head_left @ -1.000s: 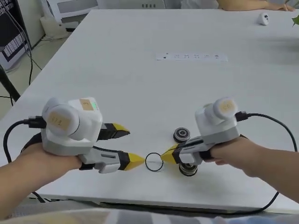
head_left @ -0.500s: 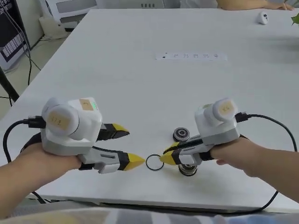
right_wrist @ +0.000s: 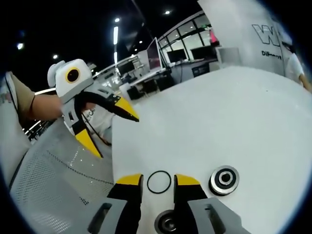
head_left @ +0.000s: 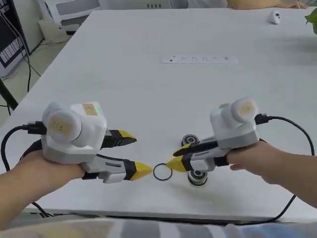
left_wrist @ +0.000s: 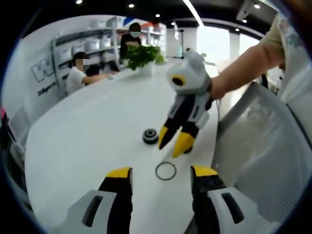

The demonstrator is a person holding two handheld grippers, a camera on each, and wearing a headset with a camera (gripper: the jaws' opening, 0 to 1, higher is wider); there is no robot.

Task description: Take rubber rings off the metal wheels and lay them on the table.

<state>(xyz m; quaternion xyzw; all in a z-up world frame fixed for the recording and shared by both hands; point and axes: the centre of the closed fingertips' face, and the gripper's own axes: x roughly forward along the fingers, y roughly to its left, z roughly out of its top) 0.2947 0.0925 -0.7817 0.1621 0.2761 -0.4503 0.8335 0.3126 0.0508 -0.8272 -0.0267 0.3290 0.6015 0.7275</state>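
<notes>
Left gripper [head_left: 136, 153]: jaws spread wide, empty, touching nothing. Right gripper [head_left: 178, 156]: jaws parted less, also empty. Rubber ring [head_left: 154, 172] lies loose and flat on table [head_left: 148, 89], between facing tips of both grippers.

Right gripper view: rubber ring just ahead of own tips, far wheel [right_wrist: 224, 180] to their right, near wheel [right_wrist: 168, 223] under jaws.

Left gripper view: far wheel beside right gripper's tips, near wheel mostly hidden behind them.
</notes>
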